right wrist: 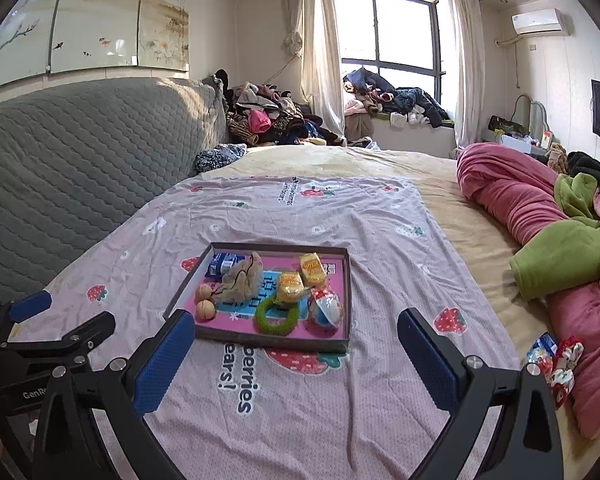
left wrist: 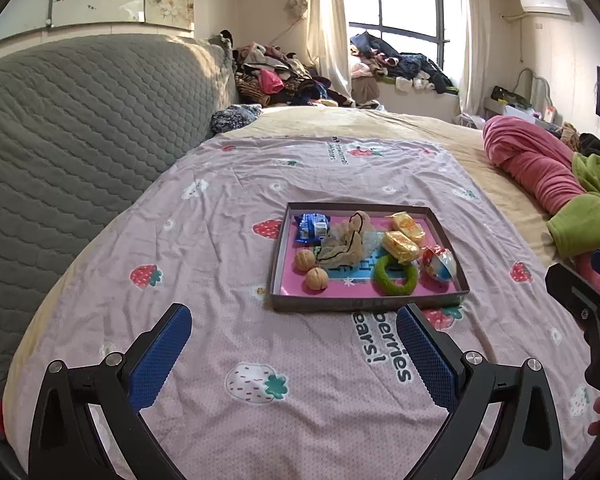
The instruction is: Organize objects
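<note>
A shallow brown tray with a pink floor lies on the strawberry-print sheet. It holds two walnuts, a blue snack packet, a beige mesh scrunchie, two yellow snack packs, a green ring and a red-white-blue egg-shaped pack. My left gripper is open and empty, short of the tray. My right gripper is open and empty, its left pad over the tray's near corner.
A grey quilted headboard runs along the left. A pink and green blanket is heaped on the right. Small packets and a red floral scrunchie lie beside it. Clothes are piled at the far end under the window.
</note>
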Available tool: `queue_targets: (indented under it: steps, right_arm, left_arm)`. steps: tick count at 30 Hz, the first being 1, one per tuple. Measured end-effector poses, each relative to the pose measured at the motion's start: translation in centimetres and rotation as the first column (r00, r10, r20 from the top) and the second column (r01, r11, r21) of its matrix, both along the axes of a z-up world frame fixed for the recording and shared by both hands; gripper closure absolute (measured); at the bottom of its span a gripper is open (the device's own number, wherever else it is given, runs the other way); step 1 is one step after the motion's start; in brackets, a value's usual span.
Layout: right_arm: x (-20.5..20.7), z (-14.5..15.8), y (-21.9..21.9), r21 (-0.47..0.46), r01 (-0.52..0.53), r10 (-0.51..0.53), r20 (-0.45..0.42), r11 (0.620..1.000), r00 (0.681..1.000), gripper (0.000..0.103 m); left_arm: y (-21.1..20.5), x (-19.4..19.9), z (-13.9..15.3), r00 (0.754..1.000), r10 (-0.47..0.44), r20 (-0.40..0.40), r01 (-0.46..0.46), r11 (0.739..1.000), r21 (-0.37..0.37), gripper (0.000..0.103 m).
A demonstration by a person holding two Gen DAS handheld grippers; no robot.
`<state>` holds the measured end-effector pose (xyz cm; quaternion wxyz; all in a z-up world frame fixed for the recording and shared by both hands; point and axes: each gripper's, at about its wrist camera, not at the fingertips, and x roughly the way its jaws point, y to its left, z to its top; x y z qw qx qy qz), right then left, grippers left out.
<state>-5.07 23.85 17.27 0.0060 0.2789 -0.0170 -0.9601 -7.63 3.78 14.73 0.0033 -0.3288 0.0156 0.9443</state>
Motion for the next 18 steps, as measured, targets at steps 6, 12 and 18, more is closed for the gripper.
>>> queue_targets:
  steps: [6, 12, 18]
  right_arm:
    - [0.7, -1.2, -0.1, 0.002, -0.006, 0.005, 0.01, 1.0, 1.0, 0.001]
    - [1.3, -2.1, -0.5, 0.007, -0.018, 0.018, 0.016, 1.0, 1.0, 0.001]
    - [2.0, -2.6, -0.6, 0.01, -0.022, 0.022, 0.01, 1.0, 1.0, 0.001]
  left_arm:
    - [-0.3, 0.9, -0.5, 1.0, -0.021, -0.015, 0.021, 1.0, 0.015, 0.001]
    - [-0.4, 1.2, -1.1, 1.0, -0.024, -0.01, 0.025, 1.0, 0.015, 0.001]
    - [-0.3, 1.7, -1.4, 0.999, -0.028, -0.023, 0.028, 1.0, 0.01, 0.001]
